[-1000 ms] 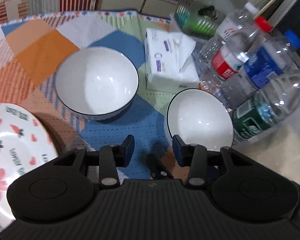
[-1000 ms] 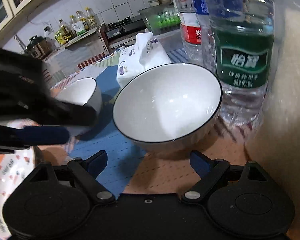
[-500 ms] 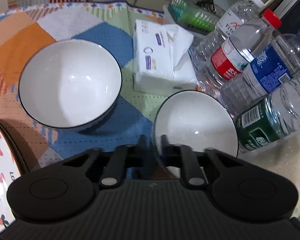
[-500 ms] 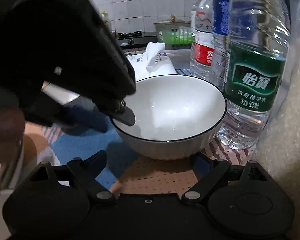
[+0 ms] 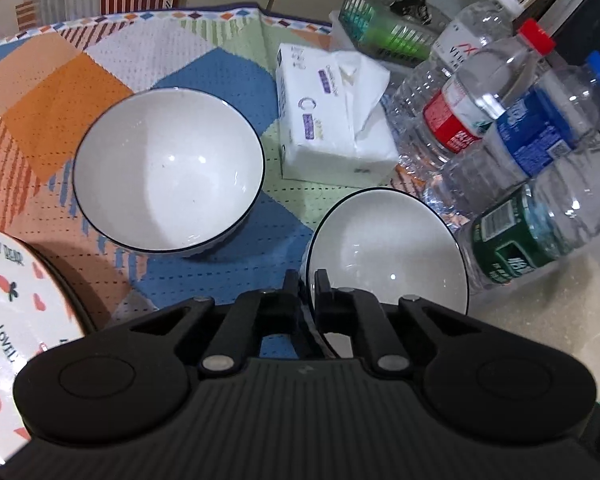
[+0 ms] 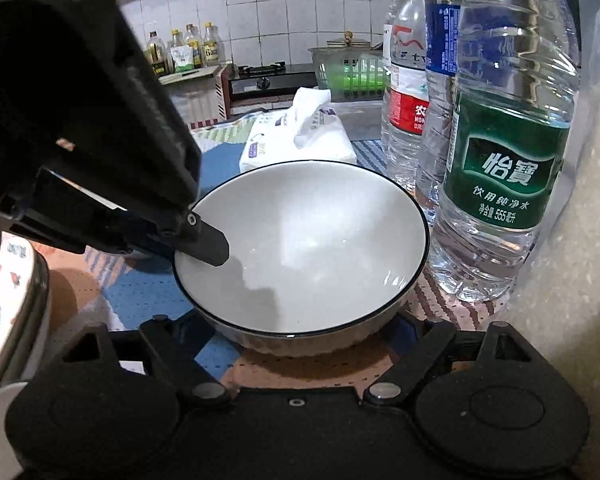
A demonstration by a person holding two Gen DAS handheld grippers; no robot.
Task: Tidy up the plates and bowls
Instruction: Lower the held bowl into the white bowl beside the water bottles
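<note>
White near bowl [image 5: 388, 248] pinched at its rim by left gripper [image 5: 306, 280]; nothing inside.

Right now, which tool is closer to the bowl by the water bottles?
Left. The left tool pinches that bowl's rim; the right tool sits open just in front of it.
</note>
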